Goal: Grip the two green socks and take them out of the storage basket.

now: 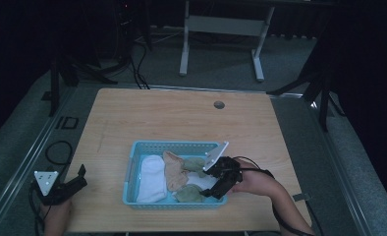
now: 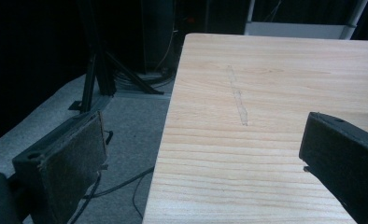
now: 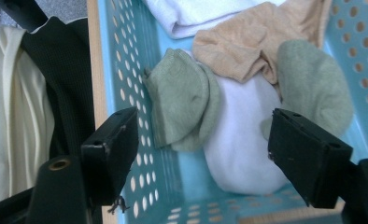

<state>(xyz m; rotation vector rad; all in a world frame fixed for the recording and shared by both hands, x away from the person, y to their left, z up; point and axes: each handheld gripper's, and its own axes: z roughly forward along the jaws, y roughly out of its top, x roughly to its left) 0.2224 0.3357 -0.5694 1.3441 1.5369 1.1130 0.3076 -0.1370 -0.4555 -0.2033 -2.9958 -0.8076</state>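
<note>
So the landmark here is the light blue perforated plastic basket [image 1: 132,162] sitting on the pale wooden table [image 1: 181,118]. Inside it there's a pile of socks: a white sock [image 1: 151,179] along the far-left side of the basket, a tan crumpled sock [image 1: 174,169] in the middle, and two sage green socks, one toward the near wall [image 1: 189,194] and one toward the back right [image 1: 195,163]. There's another white sock [image 3: 247,144] lying under the greens at the right end.

The right gripper [image 1: 216,189] is hovering over the right end of the basket, jaws apart with nothing between the pads. In the right gripper view the jaws bracket the near green sock [image 3: 182,98] and that lower white sock, and one jaw sits outside the basket's near wall. The left gripper [image 1: 69,186] is parked well off to the left of the basket, jaws wide and empty, over bare table.

What I'd worry about: with one jaw outside the wall, closing down could pinch the basket rim instead of fabric, or drag the whole basket. Also the socks overlap, so a sloppy pinch could grab the green and white together, or snag the tan one too.
</note>
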